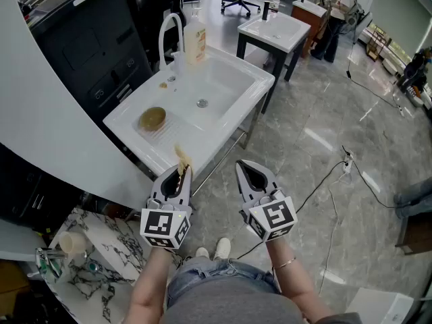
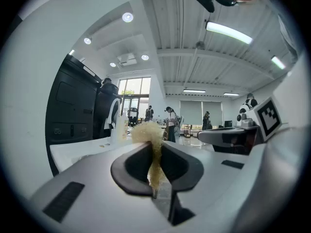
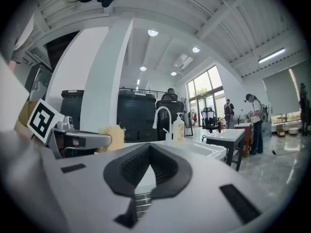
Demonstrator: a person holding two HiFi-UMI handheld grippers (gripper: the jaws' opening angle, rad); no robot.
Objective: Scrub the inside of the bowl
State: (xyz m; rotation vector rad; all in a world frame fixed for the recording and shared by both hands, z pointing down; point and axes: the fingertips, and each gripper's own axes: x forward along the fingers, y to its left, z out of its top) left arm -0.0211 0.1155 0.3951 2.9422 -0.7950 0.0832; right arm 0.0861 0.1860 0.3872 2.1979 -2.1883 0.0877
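- A white sink stand (image 1: pixel 128 124) on metal legs stands on the glossy grey floor (image 1: pixel 317 154).
- A brownish bowl (image 1: pixel 152 118) sits on its ribbed drainboard, left of the basin.
- A soap bottle (image 1: pixel 195 40) stands on the back rim, just beside the tap (image 1: pixel 169 32).

Bowl (image 1: pixel 152 118) interior too small

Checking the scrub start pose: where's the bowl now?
Head view, left of centre: the bowl sits on the drainboard of the sink, left of the drain, ahead of the left hand-held gripper clamping the sponge.
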